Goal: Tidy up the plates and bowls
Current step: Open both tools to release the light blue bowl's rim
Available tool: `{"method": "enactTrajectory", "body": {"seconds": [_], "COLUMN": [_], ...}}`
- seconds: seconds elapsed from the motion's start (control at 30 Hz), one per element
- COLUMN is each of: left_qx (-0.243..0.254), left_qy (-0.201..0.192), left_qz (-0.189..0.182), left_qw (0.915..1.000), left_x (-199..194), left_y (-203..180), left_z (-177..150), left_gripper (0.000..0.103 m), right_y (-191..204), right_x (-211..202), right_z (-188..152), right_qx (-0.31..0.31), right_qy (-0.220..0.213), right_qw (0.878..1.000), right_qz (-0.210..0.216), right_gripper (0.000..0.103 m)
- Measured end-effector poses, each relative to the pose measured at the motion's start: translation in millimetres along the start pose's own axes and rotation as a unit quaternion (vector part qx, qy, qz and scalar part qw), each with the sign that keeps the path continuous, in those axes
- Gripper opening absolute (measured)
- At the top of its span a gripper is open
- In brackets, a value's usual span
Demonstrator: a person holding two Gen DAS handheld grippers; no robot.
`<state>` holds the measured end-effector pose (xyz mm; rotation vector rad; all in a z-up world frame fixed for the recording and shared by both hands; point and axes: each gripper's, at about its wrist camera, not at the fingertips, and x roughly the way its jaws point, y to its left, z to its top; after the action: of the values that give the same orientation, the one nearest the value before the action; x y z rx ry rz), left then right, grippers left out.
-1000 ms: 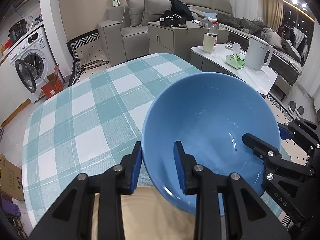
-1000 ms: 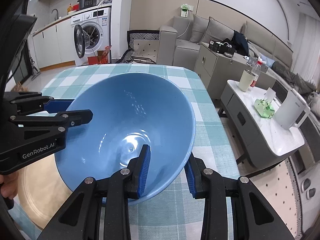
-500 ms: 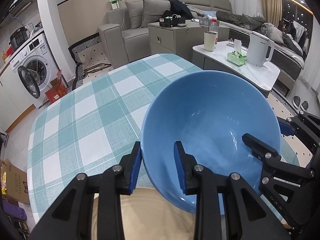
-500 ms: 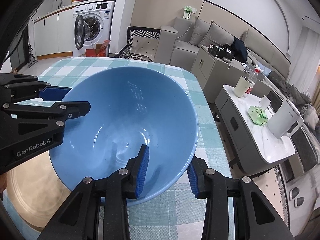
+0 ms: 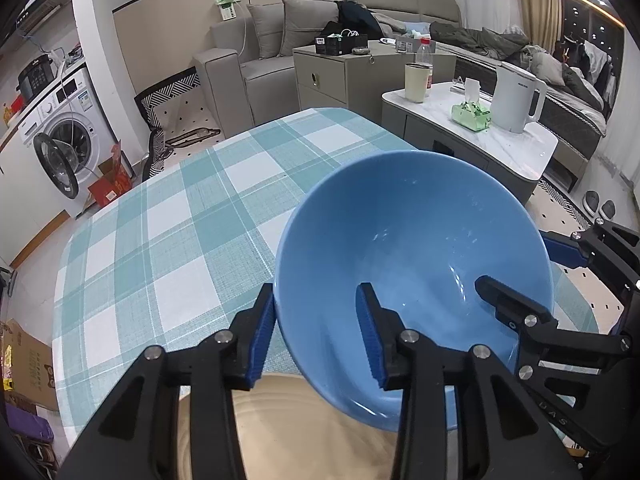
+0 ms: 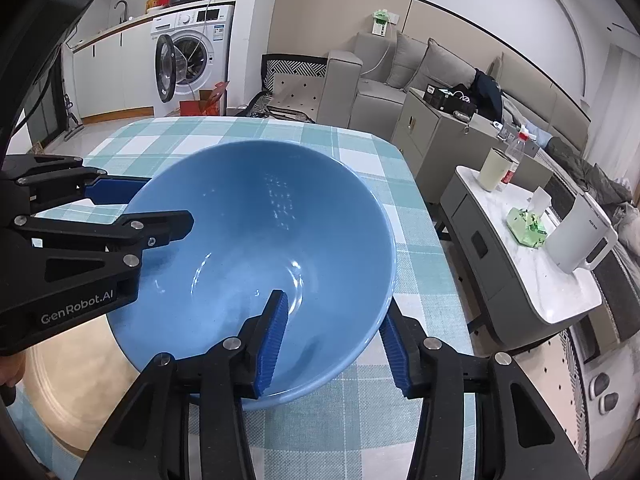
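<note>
The left gripper (image 5: 316, 332) and right gripper (image 6: 334, 336) are both opening their fingers around the rim of the blue bowl (image 5: 416, 264), which sits on a tan plate (image 6: 72, 364) on the tabletop (image 5: 160, 248). A finger could catch the rim and tip it.

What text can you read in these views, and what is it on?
"GenRobot.AI": on the left claw's black body, in the right wrist view.
"DAS": partial, on the right claw's body, in the left wrist view.
White kettle logo, washing machine stickers, cardboard box print: too small or blurred.
</note>
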<state>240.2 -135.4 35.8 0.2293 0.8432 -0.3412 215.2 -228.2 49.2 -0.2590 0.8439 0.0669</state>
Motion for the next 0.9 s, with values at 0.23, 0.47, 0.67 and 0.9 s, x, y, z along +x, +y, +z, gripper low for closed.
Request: {"method": "enactTrajectory", "body": {"seconds": [0.23,0.47,0.67,0.9], "left_qx": [-0.006,-0.009,-0.007,-0.010], "left_qy": [0.003,0.003,0.000,-0.011], "left_qz": [-0.010,-0.016,-0.018,-0.011], "left_qw": [0.9999,0.9998,0.9998,0.9998], "left_x": [0.1,-1.9,-5.3,-13.9], "left_y": [1.6,2.4,2.7,4.2], "left_z": [-1.4,-2.4,-3.4,-5.9], "left_gripper": [0.049,0.052,0.054,0.055], "right_y": [-4.2,-1.1,-0.9,-4.7], "right_x": [0.8,-2.6,-6.2,-11.8], "right_z": [-1.7,-2.5,-3.6,-4.8], "right_qx": [0.006,0.003,0.007,0.014], "right_qy": [0.002,-0.002,-0.008,-0.017], "right_qw": [1.000,1.000,0.999,0.998], "right_qz": [0.017,0.029,0.042,0.054], "right_gripper": [0.056,0.063,0.076,0.086]}}
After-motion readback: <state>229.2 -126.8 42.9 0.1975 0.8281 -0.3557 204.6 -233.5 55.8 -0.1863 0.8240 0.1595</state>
